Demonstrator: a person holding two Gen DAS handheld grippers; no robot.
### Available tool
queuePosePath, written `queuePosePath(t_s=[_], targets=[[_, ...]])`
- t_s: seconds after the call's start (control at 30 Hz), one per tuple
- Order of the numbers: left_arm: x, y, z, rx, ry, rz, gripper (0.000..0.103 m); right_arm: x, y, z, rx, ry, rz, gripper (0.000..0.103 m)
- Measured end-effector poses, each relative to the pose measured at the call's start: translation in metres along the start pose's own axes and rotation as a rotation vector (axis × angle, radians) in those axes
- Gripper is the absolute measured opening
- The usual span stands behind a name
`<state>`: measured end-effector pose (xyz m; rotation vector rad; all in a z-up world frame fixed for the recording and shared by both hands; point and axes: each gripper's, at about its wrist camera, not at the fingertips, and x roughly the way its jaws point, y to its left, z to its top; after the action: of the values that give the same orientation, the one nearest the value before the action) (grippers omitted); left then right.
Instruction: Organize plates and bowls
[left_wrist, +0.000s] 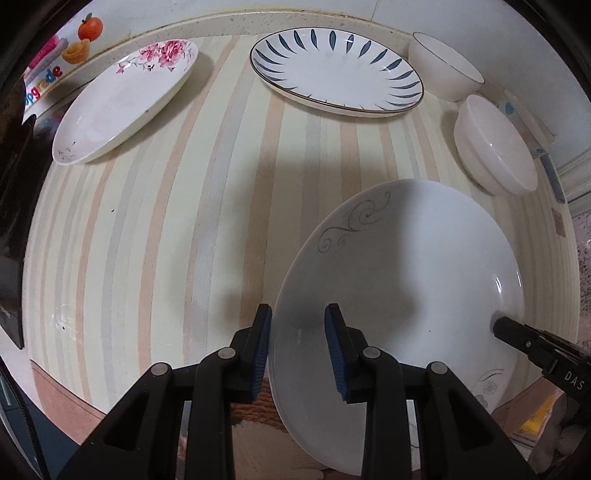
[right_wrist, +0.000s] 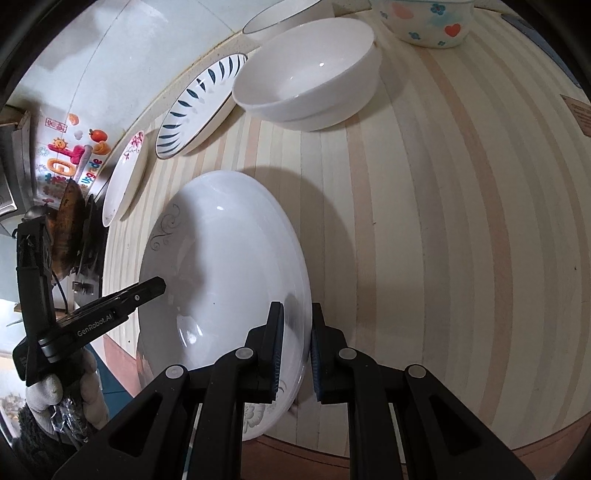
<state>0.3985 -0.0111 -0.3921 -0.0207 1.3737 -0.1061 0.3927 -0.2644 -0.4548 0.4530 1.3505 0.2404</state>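
A large white plate (left_wrist: 406, 266) (right_wrist: 229, 266) with a grey swirl pattern hangs low over the front edge of the striped table (left_wrist: 166, 221), part of it past the edge. My left gripper (left_wrist: 299, 350) is shut on the plate's left rim, one finger outside and one inside. In the right wrist view my right gripper (right_wrist: 297, 350) is shut on the opposite rim. Each gripper shows in the other view: right fingertip (left_wrist: 498, 325), left fingertip (right_wrist: 155, 288). At the back lie a pink-flower plate (left_wrist: 122, 107) (right_wrist: 125, 177) and a blue-leaf plate (left_wrist: 336, 70) (right_wrist: 199, 107).
A thin-rimmed white bowl (left_wrist: 447, 66) and a plain white bowl (left_wrist: 495, 147) (right_wrist: 306, 70) stand at the back right. A bowl with coloured hearts (right_wrist: 424, 22) sits further right. A gloved hand (right_wrist: 55, 391) holds the left gripper. A dark pan (right_wrist: 66, 229) stands left of the table.
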Motion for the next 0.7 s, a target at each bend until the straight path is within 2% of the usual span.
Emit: queuePosePath(t_s=[0.17,0.27,0.37,0.43,0.5,0.57,0.63,0.7], targets=[[0.002,-0.006,0.0,0.011,-0.001,0.035,0.027,0.005,0.002,0.002,-0.017,0.031,0.0,0.015],[-0.002,-0.001,0.001,-0.045,0.016,0.009,0.027,0.006,0.004,0.006,-0.033,0.06,-0.002,0.015],[-0.029,0.008,0.006,-0.101,-0.035,-0.004,0.028,-0.001,0.004,0.01,-0.008,0.136,0.014,0.017],[-0.056,0.023,0.011,-0.136,-0.1,-0.001,0.031,-0.02,0.011,0.012,-0.051,0.133,-0.014,0.019],[-0.079,0.043,0.018,-0.169,-0.169,0.019,0.035,-0.043,0.028,0.018,-0.099,0.1,-0.004,0.024],[-0.091,0.068,0.03,-0.207,-0.215,0.029,0.042,-0.059,0.058,0.032,-0.116,0.061,0.045,0.041],[-0.094,0.099,0.045,-0.247,-0.245,0.052,0.053,-0.059,0.09,0.051,-0.134,0.041,0.111,0.046],[-0.088,0.138,0.061,-0.304,-0.245,0.071,0.053,-0.043,0.131,0.076,-0.174,0.035,0.164,0.046]])
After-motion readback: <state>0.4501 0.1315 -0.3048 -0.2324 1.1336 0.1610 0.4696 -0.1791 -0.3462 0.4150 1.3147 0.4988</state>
